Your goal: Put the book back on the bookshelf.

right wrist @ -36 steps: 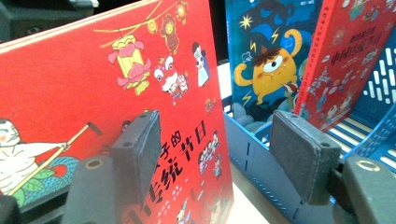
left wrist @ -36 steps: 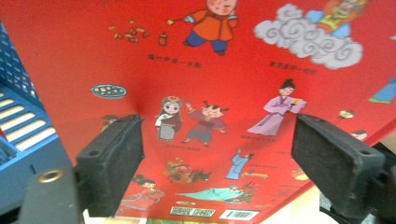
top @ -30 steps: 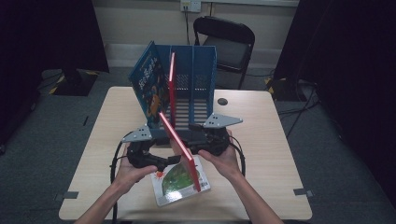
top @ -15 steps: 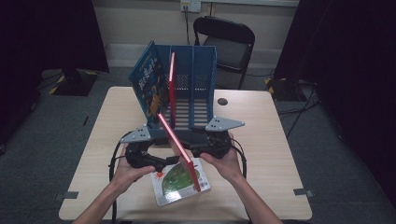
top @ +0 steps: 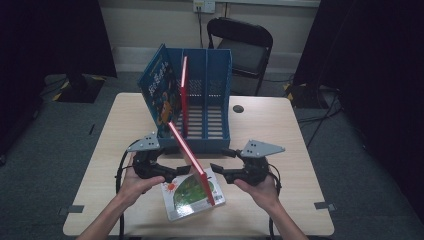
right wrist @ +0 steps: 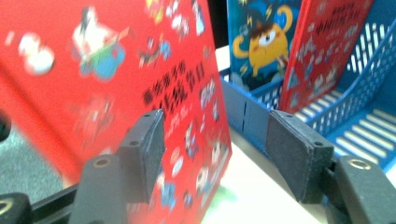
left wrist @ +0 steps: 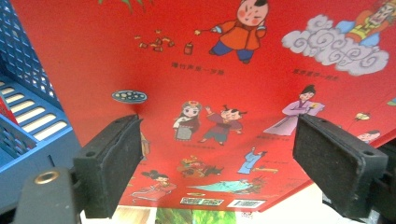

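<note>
I have the red book (top: 192, 157) propped on edge between my two grippers, tilted, its lower edge resting on the green picture book (top: 189, 196) that lies flat at the table's (top: 280, 125) six o'clock side. The blue file rack (top: 206, 107) stands toward twelve o'clock, already holding a blue monster book (top: 160, 92) in its leftmost slot and a second red book (top: 184, 90) in the next.

The left gripper (top: 159, 170) presses against the red book's back cover from nine o'clock; in its own view the jaws stand wide with the cover (left wrist: 243, 93) spread across them, nothing clamped. The right gripper (top: 231, 167) sits at three o'clock, jaws also wide, with one pad (right wrist: 142, 149) lying against the front cover (right wrist: 93, 93).

I judge the step to be raising this book upright for filing. Next I need a real grip on one edge, then a lift toward an empty slot.

Writing: Chinese characters on both red covers, too blurred for me to read; barcodes (left wrist: 224, 203) at the back cover's lower edge.
</note>
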Tool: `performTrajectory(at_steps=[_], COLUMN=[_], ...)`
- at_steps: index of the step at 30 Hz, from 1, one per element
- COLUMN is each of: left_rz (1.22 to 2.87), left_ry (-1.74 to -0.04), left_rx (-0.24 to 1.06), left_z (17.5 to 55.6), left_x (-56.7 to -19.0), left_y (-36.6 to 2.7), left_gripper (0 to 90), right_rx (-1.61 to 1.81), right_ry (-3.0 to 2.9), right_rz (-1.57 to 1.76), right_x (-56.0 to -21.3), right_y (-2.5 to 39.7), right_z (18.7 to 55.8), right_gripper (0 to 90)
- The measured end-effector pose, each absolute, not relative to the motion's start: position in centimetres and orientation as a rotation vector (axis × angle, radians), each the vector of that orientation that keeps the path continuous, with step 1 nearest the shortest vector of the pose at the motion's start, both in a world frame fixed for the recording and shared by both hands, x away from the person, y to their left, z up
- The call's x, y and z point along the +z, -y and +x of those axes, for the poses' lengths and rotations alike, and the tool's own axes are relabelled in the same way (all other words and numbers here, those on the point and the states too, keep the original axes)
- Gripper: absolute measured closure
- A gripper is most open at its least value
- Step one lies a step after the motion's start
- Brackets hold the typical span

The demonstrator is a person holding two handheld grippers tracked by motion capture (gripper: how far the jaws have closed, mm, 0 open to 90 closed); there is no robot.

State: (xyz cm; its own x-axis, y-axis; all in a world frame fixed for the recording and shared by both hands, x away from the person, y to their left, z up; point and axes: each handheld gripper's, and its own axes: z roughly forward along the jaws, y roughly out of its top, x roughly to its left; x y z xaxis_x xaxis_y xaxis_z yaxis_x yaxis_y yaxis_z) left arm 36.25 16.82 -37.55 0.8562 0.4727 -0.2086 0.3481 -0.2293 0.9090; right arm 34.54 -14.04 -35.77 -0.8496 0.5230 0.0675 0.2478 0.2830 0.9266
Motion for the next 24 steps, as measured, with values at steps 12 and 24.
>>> performTrajectory(at_steps=[12, 24], left_rz=[1.856, 1.860], left_ry=[-0.635, -0.667], left_rx=[0.124, 0.128], left_z=[36.5, 36.7], left_x=[-37.8, -38.4], left_y=[-16.8, -16.7], left_gripper=[16.0, 16.1], right_rx=[1.540, 1.519], right_ry=[-2.402, -2.501], right_rz=[0.686, 0.610], right_x=[-37.7, -39.0], right_y=[15.0, 11.9], right_z=[30.9, 31.1], right_gripper=[36.2, 32.9])
